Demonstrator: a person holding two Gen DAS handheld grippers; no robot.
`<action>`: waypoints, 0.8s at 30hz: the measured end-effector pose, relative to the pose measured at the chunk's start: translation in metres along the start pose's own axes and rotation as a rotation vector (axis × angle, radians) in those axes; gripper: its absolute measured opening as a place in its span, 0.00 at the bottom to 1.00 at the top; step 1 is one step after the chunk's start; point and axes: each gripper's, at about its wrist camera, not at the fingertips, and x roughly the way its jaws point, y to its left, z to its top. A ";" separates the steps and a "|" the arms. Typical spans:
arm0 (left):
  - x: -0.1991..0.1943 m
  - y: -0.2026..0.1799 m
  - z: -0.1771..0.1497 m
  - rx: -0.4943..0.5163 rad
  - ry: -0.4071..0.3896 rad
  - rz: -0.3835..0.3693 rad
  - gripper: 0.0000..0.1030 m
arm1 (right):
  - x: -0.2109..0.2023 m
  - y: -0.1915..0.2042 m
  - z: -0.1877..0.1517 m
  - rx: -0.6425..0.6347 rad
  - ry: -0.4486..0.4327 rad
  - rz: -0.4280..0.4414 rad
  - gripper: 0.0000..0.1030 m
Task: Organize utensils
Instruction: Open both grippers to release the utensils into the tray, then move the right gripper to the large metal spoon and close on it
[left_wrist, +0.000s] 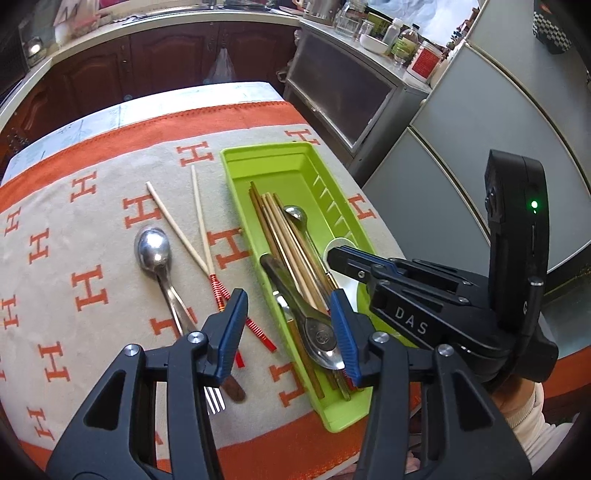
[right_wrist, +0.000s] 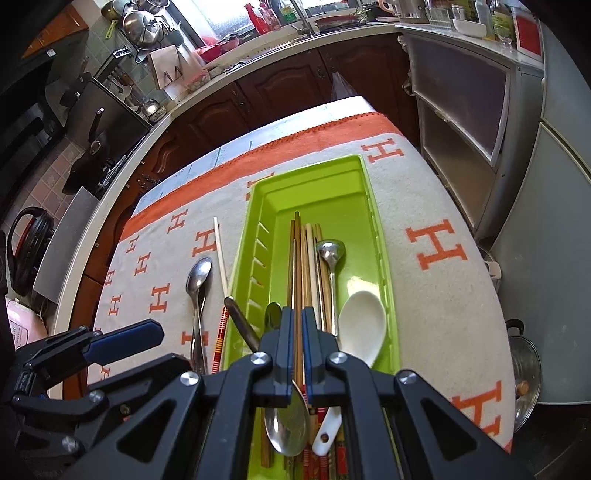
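**Right fingers nearly closed over the tray; loose cutlery waits on the cloth**

In the right wrist view the right gripper (right_wrist: 297, 321) has its blue-padded fingers (right_wrist: 286, 325) drawn close together, with a narrow slit between them, low over the long lime-green plastic tray (right_wrist: 258, 192). Whether they pinch one of the brown wooden chopsticks (right_wrist: 297, 258) that runs through the slit, I cannot tell. Around them in the tray lie a steel spoon with its bowl toward the bottom of the frame (right_wrist: 288, 424), a white ceramic spoon (right_wrist: 362, 328) and a small steel ladle (right_wrist: 330, 251).

In the left wrist view the left gripper (left_wrist: 291, 325) hangs with its fingers (left_wrist: 232, 317) spread wide and empty, straddling the tray's left rim at lower centre.

Left of the tray, on the orange-and-cream H-patterned cloth (left_wrist: 88, 288) covering the surface, remain a large steel spoon (left_wrist: 153, 247), a pair of pale chopsticks with red-striped ends (left_wrist: 199, 221) and a fork (left_wrist: 216, 400), only its tines showing under the left gripper.

By my reading, a placing step is in hand. The next move calls for the right fingers to clear the tray and the left to drop onto the loose chopsticks or spoon.
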 end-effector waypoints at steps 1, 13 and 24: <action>-0.004 0.003 -0.002 -0.008 -0.008 0.013 0.42 | -0.001 0.001 -0.001 0.000 -0.001 -0.003 0.04; -0.033 0.033 -0.038 -0.066 -0.049 0.112 0.42 | -0.017 0.021 -0.016 -0.018 -0.016 -0.022 0.12; -0.054 0.050 -0.059 -0.090 -0.079 0.149 0.42 | -0.025 0.058 -0.024 -0.096 -0.033 -0.023 0.12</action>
